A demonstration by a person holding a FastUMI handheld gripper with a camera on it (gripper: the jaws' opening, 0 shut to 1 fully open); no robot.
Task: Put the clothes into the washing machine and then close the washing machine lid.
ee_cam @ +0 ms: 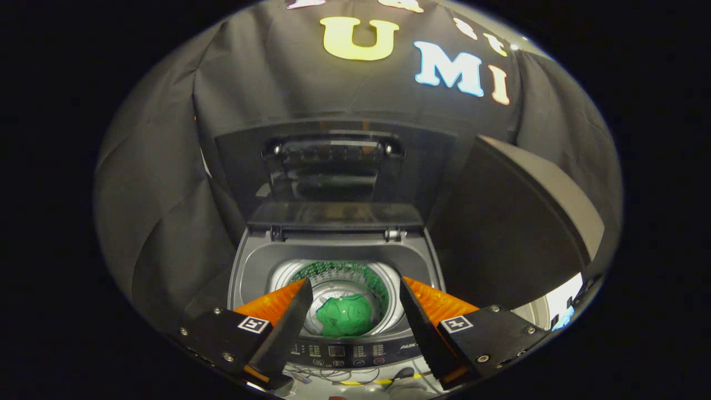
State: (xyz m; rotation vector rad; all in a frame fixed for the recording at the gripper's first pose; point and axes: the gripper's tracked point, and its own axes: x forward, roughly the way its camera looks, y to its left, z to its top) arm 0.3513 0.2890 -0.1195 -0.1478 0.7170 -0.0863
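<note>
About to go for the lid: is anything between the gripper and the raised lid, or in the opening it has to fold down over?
Nothing visible. The gripper is open and empty above the drum, the green clothes lie low inside it, and the lid stands folded upright behind the opening with free space before it.

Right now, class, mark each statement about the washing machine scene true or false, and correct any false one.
1. The washing machine lid is shut. False: it stands raised behind the tub opening.
2. A green garment lies inside the drum. True.
3. The gripper is clamped on the garment. False: its fingers are spread apart and hold nothing.
4. The control panel sits on the near edge of the machine, between the fingers. True.
5. The garment hangs over the drum's rim. False: it rests at the bottom.
</note>
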